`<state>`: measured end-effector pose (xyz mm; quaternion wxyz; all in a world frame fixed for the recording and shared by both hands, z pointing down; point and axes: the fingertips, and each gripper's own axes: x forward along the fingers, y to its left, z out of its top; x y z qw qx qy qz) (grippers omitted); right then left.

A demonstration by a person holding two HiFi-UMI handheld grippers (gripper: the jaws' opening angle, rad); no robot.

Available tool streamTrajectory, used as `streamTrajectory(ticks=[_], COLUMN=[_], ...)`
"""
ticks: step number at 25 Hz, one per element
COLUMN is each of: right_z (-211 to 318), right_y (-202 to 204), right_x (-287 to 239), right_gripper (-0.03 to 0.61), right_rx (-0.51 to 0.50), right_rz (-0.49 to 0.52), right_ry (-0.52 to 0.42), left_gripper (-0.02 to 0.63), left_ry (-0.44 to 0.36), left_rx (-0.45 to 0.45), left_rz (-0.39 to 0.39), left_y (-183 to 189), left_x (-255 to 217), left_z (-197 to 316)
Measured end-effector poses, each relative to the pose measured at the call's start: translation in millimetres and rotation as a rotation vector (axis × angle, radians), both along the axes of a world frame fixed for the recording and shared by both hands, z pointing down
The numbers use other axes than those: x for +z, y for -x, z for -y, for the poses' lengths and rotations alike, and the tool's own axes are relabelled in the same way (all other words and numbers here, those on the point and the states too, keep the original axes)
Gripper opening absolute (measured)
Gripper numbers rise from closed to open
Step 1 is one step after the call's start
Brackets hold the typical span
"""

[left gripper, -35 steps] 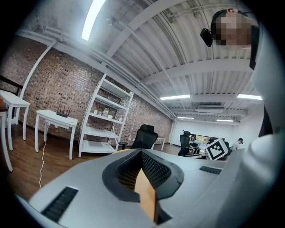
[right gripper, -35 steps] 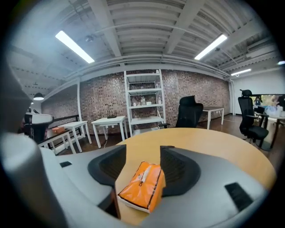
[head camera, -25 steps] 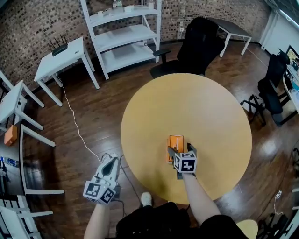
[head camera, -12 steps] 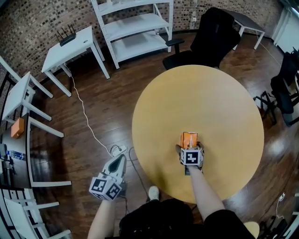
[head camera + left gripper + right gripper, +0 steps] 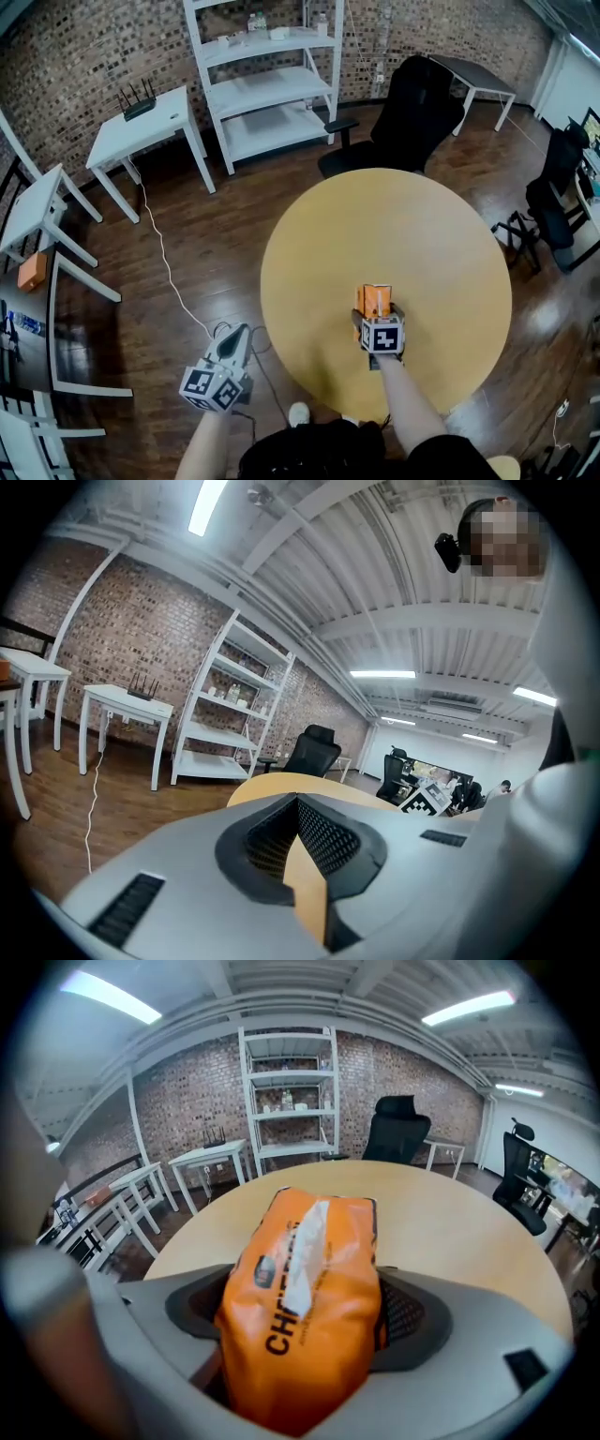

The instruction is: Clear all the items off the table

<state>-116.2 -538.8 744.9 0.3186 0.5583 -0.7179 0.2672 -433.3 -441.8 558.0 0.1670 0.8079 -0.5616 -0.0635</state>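
Right gripper (image 5: 378, 314) jaws just closing, pads against the sides of an orange packet (image 5: 375, 297), packet lying on the round wooden table (image 5: 422, 234) toward its near edge, black lettering starting "CH" on its wrapper, left gripper (image 5: 236, 336) clenched and empty beside the table.
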Motion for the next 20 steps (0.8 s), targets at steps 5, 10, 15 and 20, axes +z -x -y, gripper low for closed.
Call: streamTrajectory(ticks=[5, 10, 15, 20], right_z=[-0.4, -22.1, -54.5, -107.4], right_y=[-17.3, -36.6, -65.5, -126.3], right_x=[-71.8, -125.5, -154.9, -173.5], right_gripper=[0.437, 0.437, 0.437, 0.437], right_rx=[0.019, 0.028, 0.109, 0.217], right_rz=[0.002, -0.006, 0.020, -0.027], right_ry=[-0.158, -0.312, -0.409, -0.466], left_gripper=[-0.008, -0.009, -0.008, -0.009], left_ry=[-0.090, -0.135, -0.177, -0.237], left_rx=[0.070, 0.159, 0.259, 0.355], left_rz=[-0.014, -0.014, 0.014, 0.025], left_y=[-24.0, -54.3, -88.5, -143.0], left_x=[-33.6, -45.7, -61.5, -79.9], left_z=[6.7, 3.6, -13.5, -21.0])
